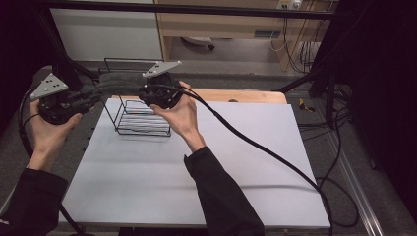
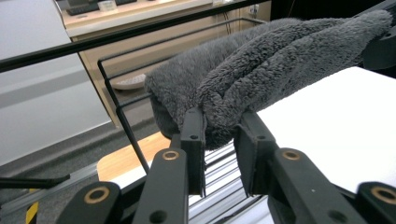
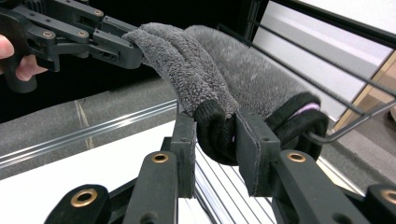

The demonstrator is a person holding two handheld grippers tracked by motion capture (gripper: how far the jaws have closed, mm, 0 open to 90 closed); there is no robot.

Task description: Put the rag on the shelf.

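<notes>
Soft, light and floppy, the grey fuzzy sock (image 1: 118, 82) sags between the left tool (image 2: 219, 128) and right tool (image 3: 215, 133), each pinching one end above the wire rack (image 1: 142, 123), best gripped at the cuff

A dark grey fleece sock (image 1: 114, 83) (fuzzy, thick pile) sits in the upper left of the high view, stretched level over the top rail of a black wire rack (image 1: 140, 123). In the right gripper view, its darker ribbed cuff (image 3: 215, 126) with a pink lining sits at the centre. Its other end bunches at the centre of the left gripper view.
</notes>
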